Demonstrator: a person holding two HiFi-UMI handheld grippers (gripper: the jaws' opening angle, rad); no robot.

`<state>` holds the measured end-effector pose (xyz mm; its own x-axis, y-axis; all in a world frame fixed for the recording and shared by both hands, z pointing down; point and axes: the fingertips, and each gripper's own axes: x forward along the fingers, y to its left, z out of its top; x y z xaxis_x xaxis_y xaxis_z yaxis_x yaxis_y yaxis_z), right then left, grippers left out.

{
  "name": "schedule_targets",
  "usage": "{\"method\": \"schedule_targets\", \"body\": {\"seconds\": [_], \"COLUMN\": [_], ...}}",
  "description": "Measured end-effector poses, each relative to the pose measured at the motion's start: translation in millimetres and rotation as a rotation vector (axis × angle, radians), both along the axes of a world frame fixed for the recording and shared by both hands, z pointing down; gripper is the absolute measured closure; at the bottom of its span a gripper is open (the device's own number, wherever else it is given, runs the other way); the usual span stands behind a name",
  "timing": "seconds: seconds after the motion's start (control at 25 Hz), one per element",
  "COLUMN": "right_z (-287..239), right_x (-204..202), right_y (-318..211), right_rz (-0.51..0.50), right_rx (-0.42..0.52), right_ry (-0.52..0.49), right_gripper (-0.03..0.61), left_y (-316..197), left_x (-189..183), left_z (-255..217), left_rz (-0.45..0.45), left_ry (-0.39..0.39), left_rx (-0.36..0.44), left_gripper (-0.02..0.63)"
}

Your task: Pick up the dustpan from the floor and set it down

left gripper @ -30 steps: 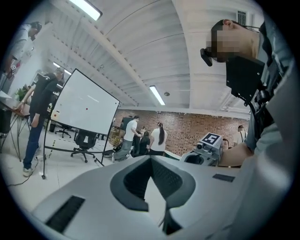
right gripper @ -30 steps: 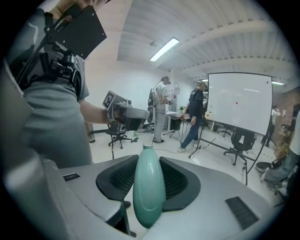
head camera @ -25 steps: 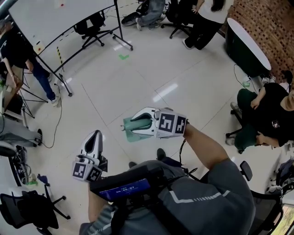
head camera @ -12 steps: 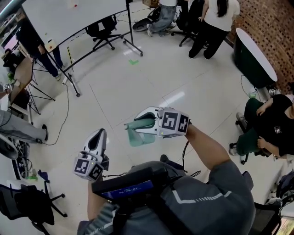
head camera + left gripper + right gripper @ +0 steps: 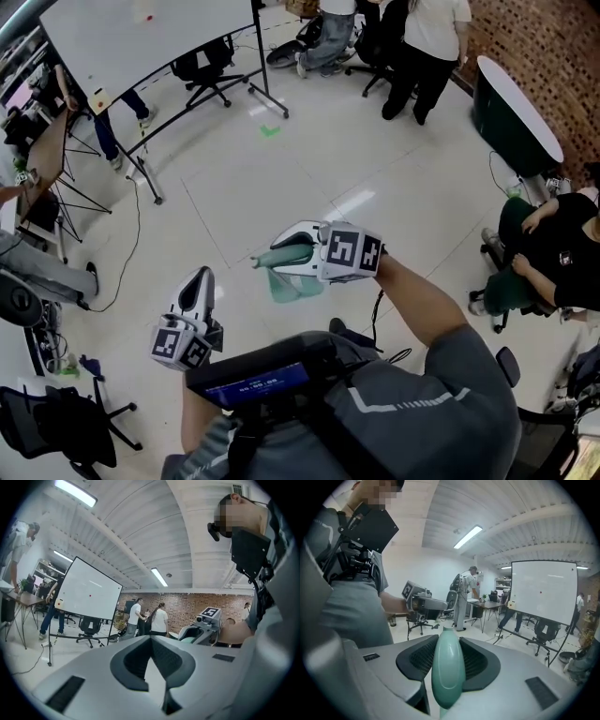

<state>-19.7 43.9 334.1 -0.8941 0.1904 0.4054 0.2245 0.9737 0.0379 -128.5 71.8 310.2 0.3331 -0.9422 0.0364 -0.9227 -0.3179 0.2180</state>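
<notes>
The green dustpan hangs in the air above the floor, its pan tilted down to the left. My right gripper is shut on the dustpan's handle, which runs straight out between the jaws in the right gripper view. My left gripper is lower left of it, apart from the dustpan, with its jaws shut and nothing between them. The left gripper view shows the right gripper off to the right, with a bit of green in it.
Pale tiled floor lies below. A whiteboard on a rolling stand and an office chair stand at the upper left. People stand at the top; one sits at the right. A dark tub-shaped object stands by the brick wall.
Both grippers have drifted slightly across the room, and the dustpan stays gripped the same way. The floor and whiteboard have shifted in the head view.
</notes>
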Motion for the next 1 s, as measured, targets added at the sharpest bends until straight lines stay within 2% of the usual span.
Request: {"method": "schedule_targets", "body": {"seconds": [0.08, 0.36, 0.68, 0.84, 1.0], "right_z": [-1, 1, 4, 7, 11], "right_x": [-1, -24, -55, -72, -79], "right_y": [-4, -12, -26, -51, -88], "right_rz": [0.009, 0.032, 0.087, 0.092, 0.065], "right_rx": [-0.001, 0.002, 0.014, 0.013, -0.012], "right_ry": [0.001, 0.002, 0.008, 0.01, -0.014], "right_gripper": [0.405, 0.405, 0.405, 0.405, 0.405], "left_y": [-3, -6, -7, -25, -62], "left_x": [-2, -26, -61, -75, -75], "left_z": [-3, 3, 8, 14, 18], "left_rz": [0.006, 0.004, 0.054, 0.082, 0.055], "left_ry": [0.011, -0.023, -0.001, -0.023, -0.011], "left_rx": [0.014, 0.009, 0.006, -0.002, -0.005], "left_gripper": [0.583, 0.583, 0.583, 0.583, 0.583]}}
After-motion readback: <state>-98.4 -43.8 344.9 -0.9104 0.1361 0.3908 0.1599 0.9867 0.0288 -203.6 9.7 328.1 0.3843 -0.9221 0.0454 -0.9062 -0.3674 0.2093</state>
